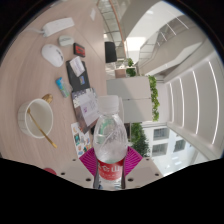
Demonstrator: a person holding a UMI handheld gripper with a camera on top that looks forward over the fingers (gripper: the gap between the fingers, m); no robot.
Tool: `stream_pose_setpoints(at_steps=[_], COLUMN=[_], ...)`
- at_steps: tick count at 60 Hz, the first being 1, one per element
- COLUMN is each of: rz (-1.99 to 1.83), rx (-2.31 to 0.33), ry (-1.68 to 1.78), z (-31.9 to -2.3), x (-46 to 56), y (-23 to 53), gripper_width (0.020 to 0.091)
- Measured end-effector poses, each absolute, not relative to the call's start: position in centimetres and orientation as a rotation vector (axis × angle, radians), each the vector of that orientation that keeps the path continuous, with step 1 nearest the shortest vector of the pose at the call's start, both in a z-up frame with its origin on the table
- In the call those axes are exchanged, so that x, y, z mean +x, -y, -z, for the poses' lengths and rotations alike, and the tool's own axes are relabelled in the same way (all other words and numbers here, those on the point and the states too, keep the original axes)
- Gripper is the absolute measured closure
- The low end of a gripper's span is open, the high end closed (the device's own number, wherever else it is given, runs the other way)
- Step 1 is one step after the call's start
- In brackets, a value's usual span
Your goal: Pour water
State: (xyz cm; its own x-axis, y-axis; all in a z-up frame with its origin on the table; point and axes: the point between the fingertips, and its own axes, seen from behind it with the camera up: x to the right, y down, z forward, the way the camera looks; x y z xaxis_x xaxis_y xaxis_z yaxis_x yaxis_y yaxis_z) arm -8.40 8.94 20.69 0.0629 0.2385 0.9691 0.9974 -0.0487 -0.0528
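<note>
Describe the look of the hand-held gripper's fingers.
The hand-held gripper shows little of itself: two fingers, each with a magenta pad on its inner face. The pads appear textured with a fine grid pattern. No cables, markings, hand or sleeve are visible.

Hand-held gripper (110,170) tilted sideways, pink pads (88,160) pressed inward — both fingers clamped, holding

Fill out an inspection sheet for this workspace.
Surface: pale table, seen tilted.
Job's things: clear water bottle with red label, lifted between the fingers; white bowl on the table, something thin resting in it.
Clutter: small boxes and cards, a white oval item.
Tool: tool shut on the bottle, magenta pads pressing both sides.
Cables: nothing seen.
Surroundings: bright office hall, windows, hanging plants.
</note>
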Motion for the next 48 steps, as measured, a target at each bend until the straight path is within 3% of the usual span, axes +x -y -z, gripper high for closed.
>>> stream_pose_setpoints(at_steps=[9, 14, 15, 17, 21, 23, 28, 36, 45, 48], rz=[0.362, 0.107, 0.078, 0.054, 0.025, 0.013, -0.07, -0.118, -0.142, -0.15], rx=[-1.717, -1.75, -1.737, -1.781, -1.822, -1.835, -1.862, -1.904, -1.896, -1.897], ry=[0.305, 0.073, 0.019, 0.036, 0.011, 0.008, 0.003, 0.114, 0.091, 0.09], z=[-21.1, -17.7, -15.8, -15.1, -9.7, -9.9, -6.9, -4.2, -4.5, -4.5], x=[-1.9, 1.1, 1.4, 2.3, 3.7, 4.2, 4.2, 2.5, 2.6, 2.5], y=[-4.5, -3.7, -3.0, -3.6, -2.9, -3.7, -4.2, -3.3, -3.7, -4.1], gripper_width=[0.0792, 0.0766, 0.0758, 0.0758, 0.0759, 0.0758, 0.0743, 0.0708, 0.0703, 0.0672])
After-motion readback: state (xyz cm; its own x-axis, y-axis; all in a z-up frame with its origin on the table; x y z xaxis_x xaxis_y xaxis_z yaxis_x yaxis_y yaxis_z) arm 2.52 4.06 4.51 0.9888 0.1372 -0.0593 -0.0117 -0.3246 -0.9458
